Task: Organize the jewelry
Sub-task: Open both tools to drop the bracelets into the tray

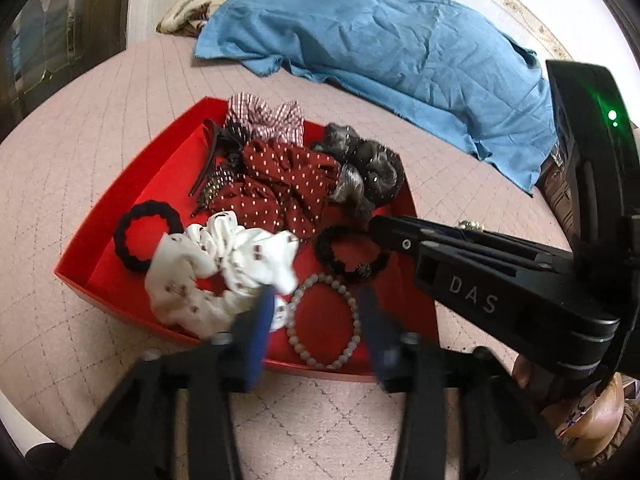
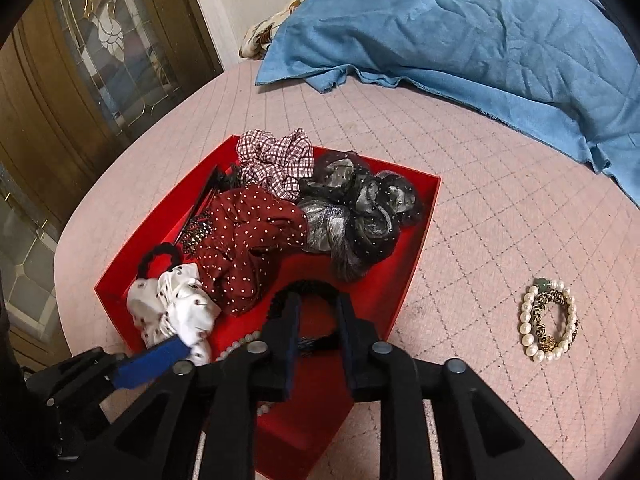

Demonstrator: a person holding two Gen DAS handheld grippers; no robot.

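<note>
A red tray [image 1: 120,240] [image 2: 416,248] on the pink quilted bed holds several scrunchies, a black hair tie [image 1: 132,236], a black bead bracelet [image 1: 344,258] [image 2: 304,290] and a grey bead bracelet [image 1: 320,320]. My left gripper [image 1: 316,312] is open, its blue fingers either side of the grey bracelet, the left finger touching the white scrunchie [image 1: 208,272] [image 2: 172,308]. My right gripper [image 2: 318,312] is open over the tray, fingers straddling the black bead bracelet. A pearl bracelet stack [image 2: 548,320] lies on the bed, right of the tray.
A crumpled blue cloth [image 1: 380,40] [image 2: 480,32] lies at the far side of the bed. A wooden door with glass panes [image 2: 80,60] stands to the left. The bed's edge is near the tray's left side.
</note>
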